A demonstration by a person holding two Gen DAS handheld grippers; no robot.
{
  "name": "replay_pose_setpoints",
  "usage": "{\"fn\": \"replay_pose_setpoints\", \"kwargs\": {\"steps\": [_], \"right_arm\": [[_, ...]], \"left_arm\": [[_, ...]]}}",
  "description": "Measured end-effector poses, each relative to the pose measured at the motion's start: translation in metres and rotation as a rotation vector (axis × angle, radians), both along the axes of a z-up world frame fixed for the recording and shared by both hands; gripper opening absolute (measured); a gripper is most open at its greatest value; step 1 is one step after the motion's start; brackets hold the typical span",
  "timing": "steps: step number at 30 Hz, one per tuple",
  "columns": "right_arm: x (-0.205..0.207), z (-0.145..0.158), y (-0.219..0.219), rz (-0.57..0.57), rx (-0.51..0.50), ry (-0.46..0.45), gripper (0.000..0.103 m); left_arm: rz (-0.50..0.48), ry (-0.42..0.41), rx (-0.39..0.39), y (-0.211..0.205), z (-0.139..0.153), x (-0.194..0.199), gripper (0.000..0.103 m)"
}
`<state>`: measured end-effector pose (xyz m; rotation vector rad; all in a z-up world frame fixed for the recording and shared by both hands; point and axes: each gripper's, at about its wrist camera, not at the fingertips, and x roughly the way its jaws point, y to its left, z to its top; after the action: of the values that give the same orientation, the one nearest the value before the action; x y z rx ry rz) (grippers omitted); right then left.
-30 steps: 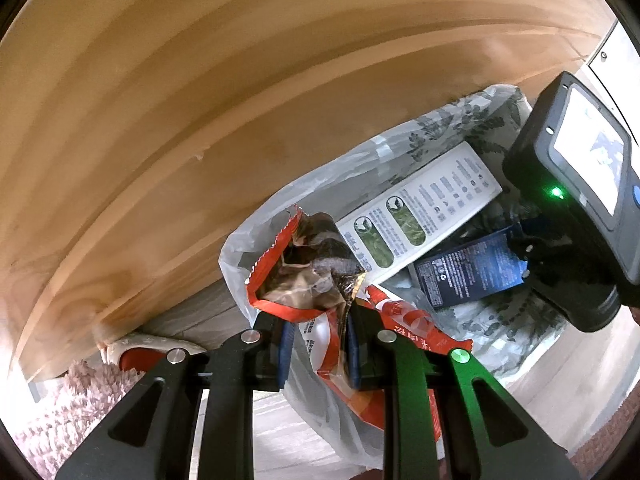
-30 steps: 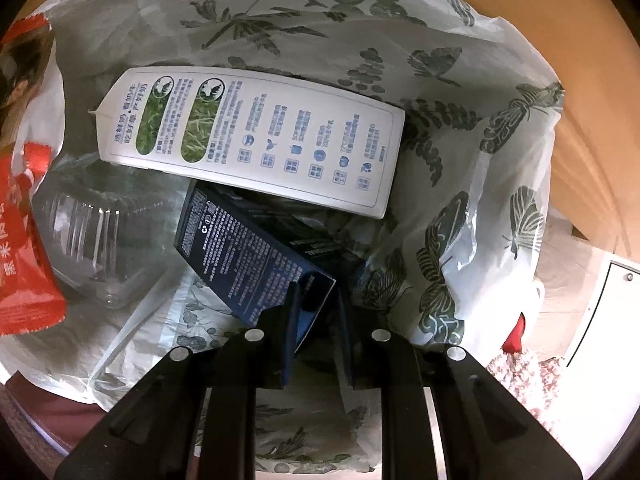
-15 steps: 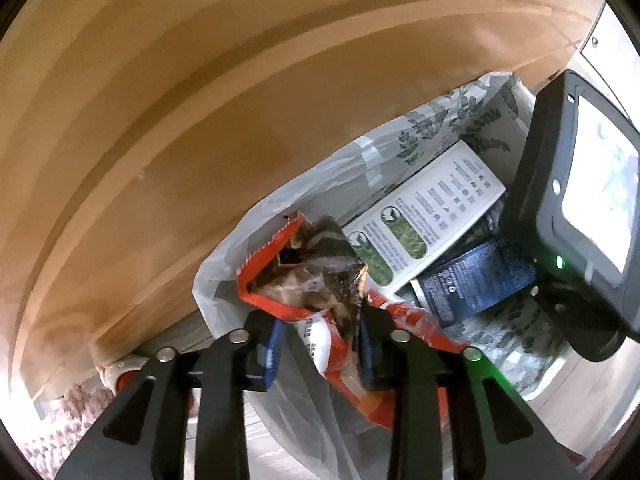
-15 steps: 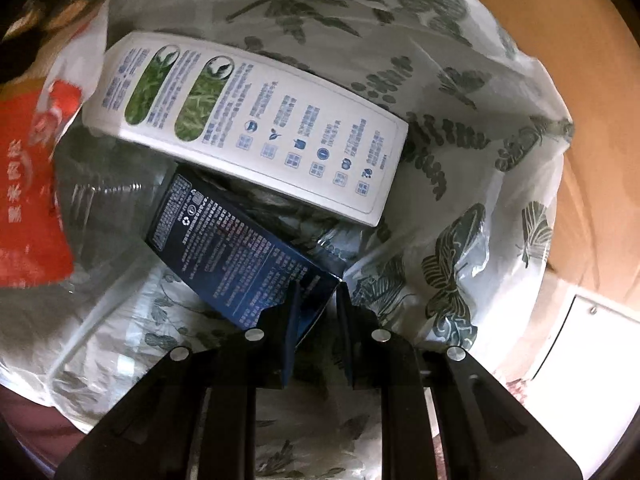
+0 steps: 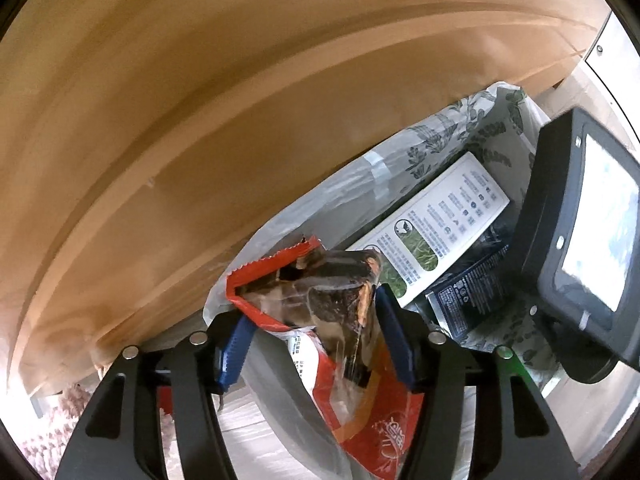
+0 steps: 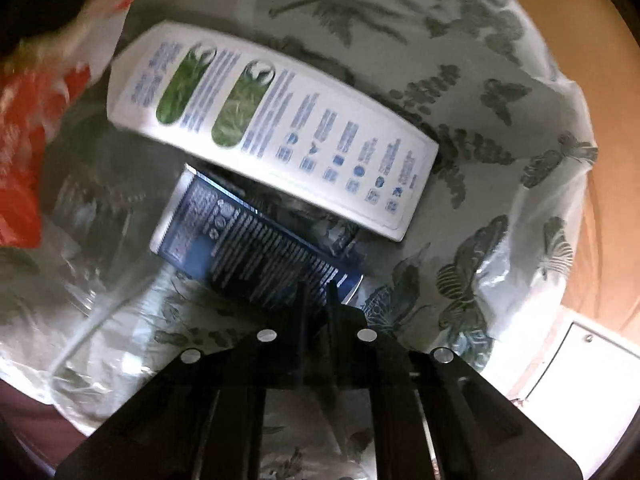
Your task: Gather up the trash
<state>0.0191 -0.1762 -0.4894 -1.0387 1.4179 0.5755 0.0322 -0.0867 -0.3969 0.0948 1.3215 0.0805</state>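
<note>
The left tool (image 5: 312, 334) pointed steeply down over the rim of a white trash bag printed with grey-green leaves and butterflies (image 5: 452, 136), its blue-padded jaws opening and standing apart on either side of a torn red snack wrapper (image 5: 320, 304). The right-hand pad lay right against the wrapper's crumpled clear top while the left-hand pad stood clear of it, so the wrapper sat loosely between them at the mouth of the bag. Deeper in the bag lay a long white carton with green grass pictures (image 5: 436, 232), and under its lower edge a dark blue box with white print (image 5: 468, 300). In the right wrist view the right tool (image 6: 316, 292) was inside the trash bag (image 6: 500, 168), its jaws closing and nearly together, with an edge of the dark blue box (image 6: 248, 240) between the dark fingers; the frame was blurred, so the contact could not be read for certain. The white carton (image 6: 276, 132) lay tilted above the box, and the red wrapper (image 6: 20, 152) showed at the left edge. Behind the bag rose a broad light wooden panel (image 5: 200, 100).
</note>
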Motion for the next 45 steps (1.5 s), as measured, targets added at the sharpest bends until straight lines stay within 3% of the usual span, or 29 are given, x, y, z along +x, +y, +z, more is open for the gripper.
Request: {"fn": "replay_pose_setpoints", "kwargs": {"steps": [6,7,10,23,32,37,41,45], "right_arm": [[0.008,0.015,-0.003,-0.034,0.068,0.026,0.009],[0.013,0.018,-0.005,-0.043,0.082,0.032,0.012],[0.016,0.031,-0.003,-0.055,0.121,0.036,0.038],[0.008,0.079,-0.014,-0.091,0.203,-0.004,0.062],[0.002,0.116,-0.019,-0.109,0.258,-0.039,0.07],[0.003,0.119,-0.021,-0.11,0.269,-0.051,0.074],[0.003,0.124,-0.023,-0.108,0.28,-0.063,0.085],[0.003,0.129,-0.025,-0.113,0.287,-0.077,0.085]], "left_arm": [[-0.003,-0.011,-0.01,0.005,0.007,-0.004,0.065],[0.0,-0.015,-0.014,0.003,0.009,-0.005,0.066],[0.002,-0.029,-0.017,0.004,0.015,-0.009,0.068],[0.011,-0.069,-0.039,0.004,0.036,-0.022,0.083],[0.035,-0.114,-0.072,0.007,0.056,-0.032,0.085],[0.041,-0.142,-0.094,0.008,0.07,-0.039,0.088],[0.035,-0.16,-0.093,0.008,0.079,-0.043,0.09],[0.035,-0.171,-0.084,0.008,0.083,-0.045,0.091]]}}
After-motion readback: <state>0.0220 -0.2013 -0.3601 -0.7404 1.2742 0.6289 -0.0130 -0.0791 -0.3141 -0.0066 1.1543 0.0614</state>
